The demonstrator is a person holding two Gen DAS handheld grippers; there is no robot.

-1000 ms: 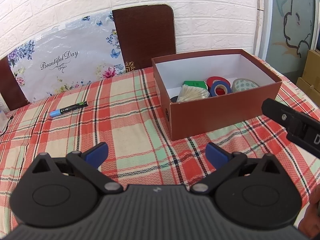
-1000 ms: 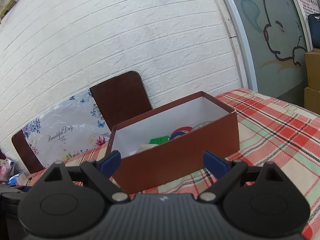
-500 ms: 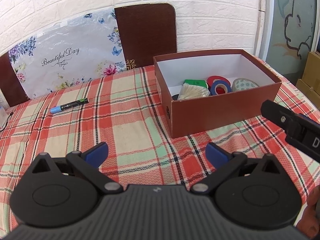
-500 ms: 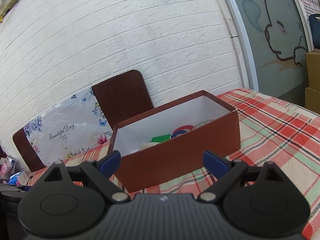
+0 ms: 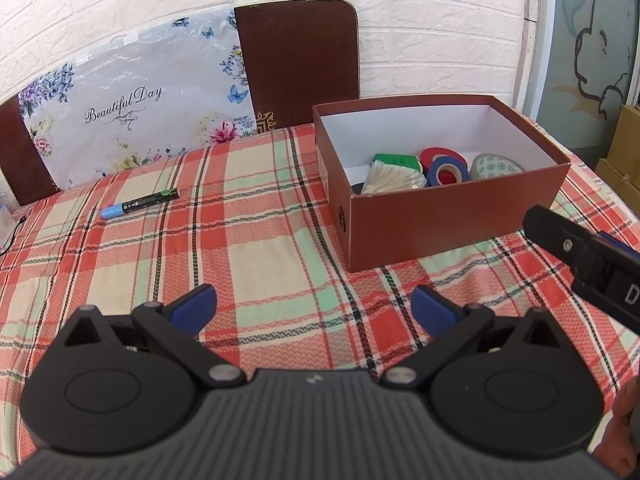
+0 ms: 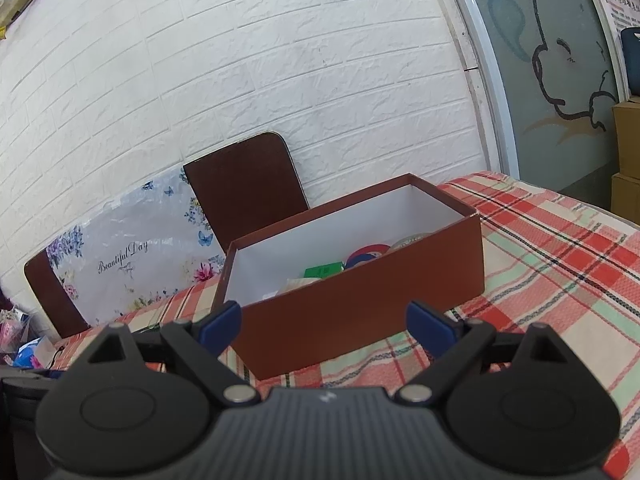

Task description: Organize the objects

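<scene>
A brown open box (image 5: 456, 224) stands on the plaid tablecloth (image 5: 260, 248). In it lie a red tape roll (image 5: 440, 156), a blue tape roll (image 5: 448, 170), a patterned tape roll (image 5: 496, 166), a green packet (image 5: 394, 159) and a white pleated item (image 5: 394, 178). A black marker with a blue cap (image 5: 140, 203) lies on the cloth at the far left. My left gripper (image 5: 314, 304) is open and empty above the cloth, left of the box. My right gripper (image 6: 324, 320) is open and empty, close in front of the box (image 6: 360, 312); its body (image 5: 588, 264) shows in the left wrist view.
A floral "Beautiful Day" board (image 5: 132, 112) leans on brown chair backs (image 5: 298, 60) behind the table, against a white brick wall. Cardboard boxes (image 6: 626, 160) stand at the right. Small clutter (image 6: 24, 344) sits at the table's far left.
The left gripper has shifted a little, so the box and marker sit slightly lower and nearer in its view. The right gripper has barely moved. Both stay open.
</scene>
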